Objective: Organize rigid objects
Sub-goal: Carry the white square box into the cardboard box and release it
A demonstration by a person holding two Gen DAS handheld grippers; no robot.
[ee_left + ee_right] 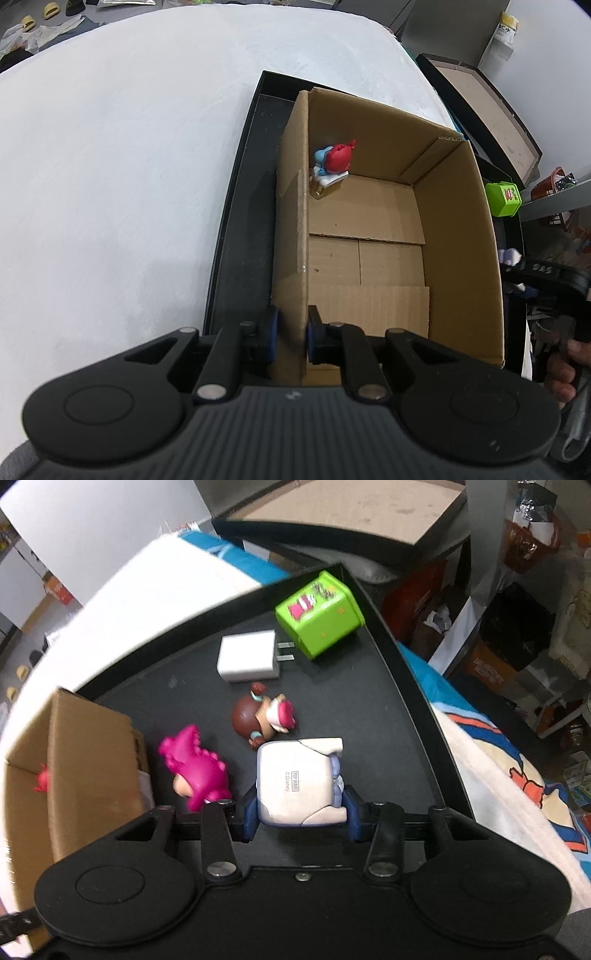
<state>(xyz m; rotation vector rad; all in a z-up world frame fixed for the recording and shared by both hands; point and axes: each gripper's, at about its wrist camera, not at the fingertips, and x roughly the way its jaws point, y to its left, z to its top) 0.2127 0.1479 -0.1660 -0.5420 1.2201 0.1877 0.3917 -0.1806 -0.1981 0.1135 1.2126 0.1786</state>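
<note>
Had the left tool (290, 336) clenched on the near left wall of the cardboard box (458, 221), one pad outside and one inside. Judged this a steadying grip, meant to stop the light, open box from sliding or tipping while things went in. Found the box standing inside the black tray (240, 221), against its left part, with the tray lying on a white sheet (110, 166). Saw only one item inside so far: a red and blue figurine (338, 158), upright in the far left corner, tucked tight to the wall, probably to leave the rest of the floor free.

Had the right tool (302, 812) closed around the white Pop Mart figurine (295, 779), with a blue pad pressed on either side of its blocky base. Took the flat, square base for the surest place to grasp. Found that figurine lying tipped over on the tray floor, near the tool and right of the box. Noted a pink dinosaur-suit figurine (195, 768) just to its left, beside the box wall, and a brown-haired figurine (258, 716) lying just beyond. Farther off, spotted a white charger plug (247, 657) and a green cube (317, 616) in the tray's far right corner, both unsorted.
</note>
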